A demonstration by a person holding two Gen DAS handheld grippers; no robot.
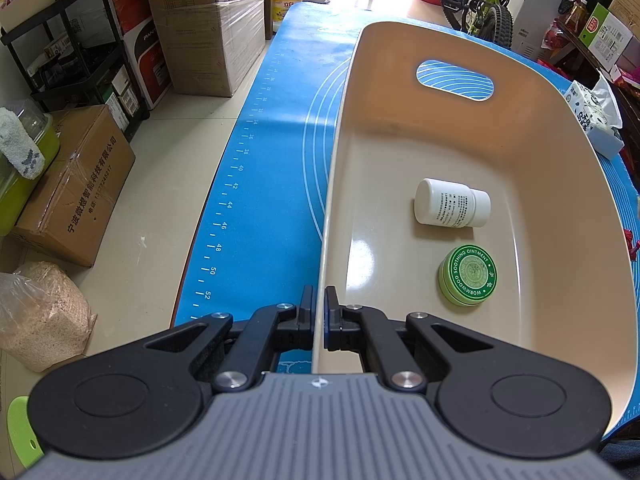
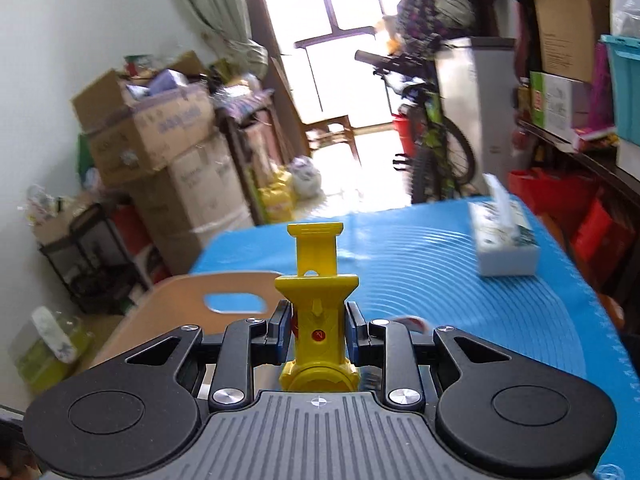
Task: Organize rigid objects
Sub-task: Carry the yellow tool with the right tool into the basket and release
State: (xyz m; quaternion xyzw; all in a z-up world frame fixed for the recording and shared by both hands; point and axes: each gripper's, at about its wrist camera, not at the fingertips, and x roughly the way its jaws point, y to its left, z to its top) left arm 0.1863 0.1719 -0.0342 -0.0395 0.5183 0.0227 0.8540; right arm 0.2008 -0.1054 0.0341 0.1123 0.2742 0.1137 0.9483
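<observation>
A beige plastic bin (image 1: 568,184) sits on the blue mat (image 1: 264,184). Inside it lie a white pill bottle (image 1: 450,203) on its side and a round green ointment tin (image 1: 468,275). My left gripper (image 1: 319,304) is shut on the bin's near left rim. My right gripper (image 2: 318,322) is shut on a yellow plastic toy (image 2: 318,300) and holds it upright in the air, right of and above the bin (image 2: 180,300), whose handle hole shows in the right wrist view.
A tissue box (image 2: 504,240) stands on the mat (image 2: 460,280) at the far right; it also shows in the left wrist view (image 1: 592,120). Cardboard boxes (image 1: 76,184), a black shelf (image 1: 72,48) and a bicycle (image 1: 484,0) stand around the table.
</observation>
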